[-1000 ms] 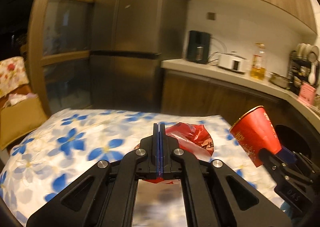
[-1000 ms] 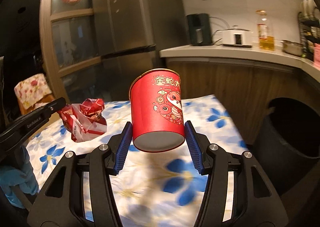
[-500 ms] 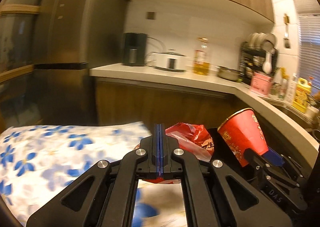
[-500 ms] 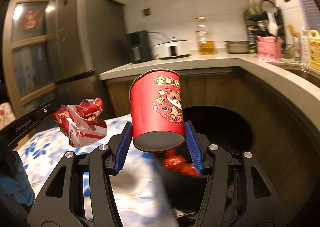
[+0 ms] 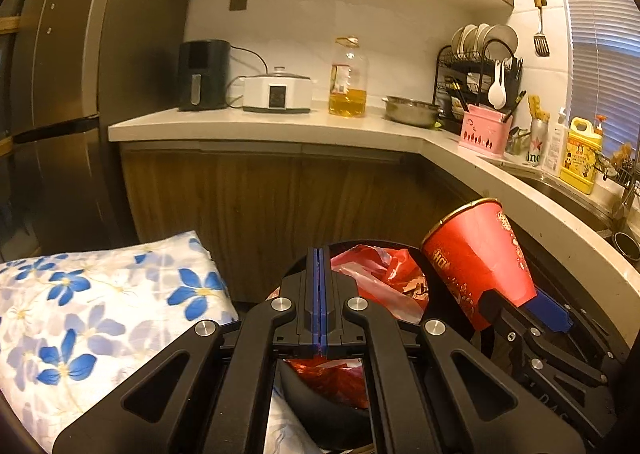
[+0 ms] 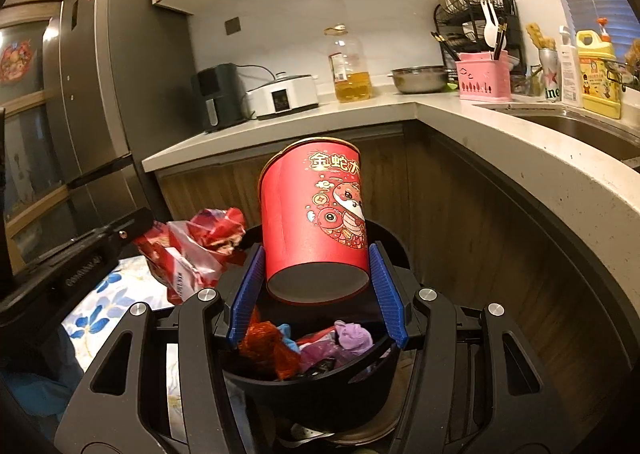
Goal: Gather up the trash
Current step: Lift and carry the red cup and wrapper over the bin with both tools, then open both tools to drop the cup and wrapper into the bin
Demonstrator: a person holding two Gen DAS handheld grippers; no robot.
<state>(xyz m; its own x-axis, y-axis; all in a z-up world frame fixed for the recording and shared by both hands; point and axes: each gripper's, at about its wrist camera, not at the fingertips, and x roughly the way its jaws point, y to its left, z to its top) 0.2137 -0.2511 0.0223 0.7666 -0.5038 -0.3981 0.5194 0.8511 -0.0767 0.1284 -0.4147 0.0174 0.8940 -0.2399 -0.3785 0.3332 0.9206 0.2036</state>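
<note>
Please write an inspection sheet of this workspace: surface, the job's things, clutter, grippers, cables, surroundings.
Surface: floral cloth at the left, beside the bin.
Job's things: red paper cup and crumpled red wrapper, both held above the black trash bin; the bin already holds red, purple and blue scraps.
Clutter: oil bottle, metal bowl, pink holder, dish rack, detergent bottle on the counter.
Grippers: left gripper shut on the wrapper; right gripper shut on the cup's base.
Cables: one runs from the white cooker behind the black appliance.
Surroundings: fridge, wood cabinets, sink at right.
</note>
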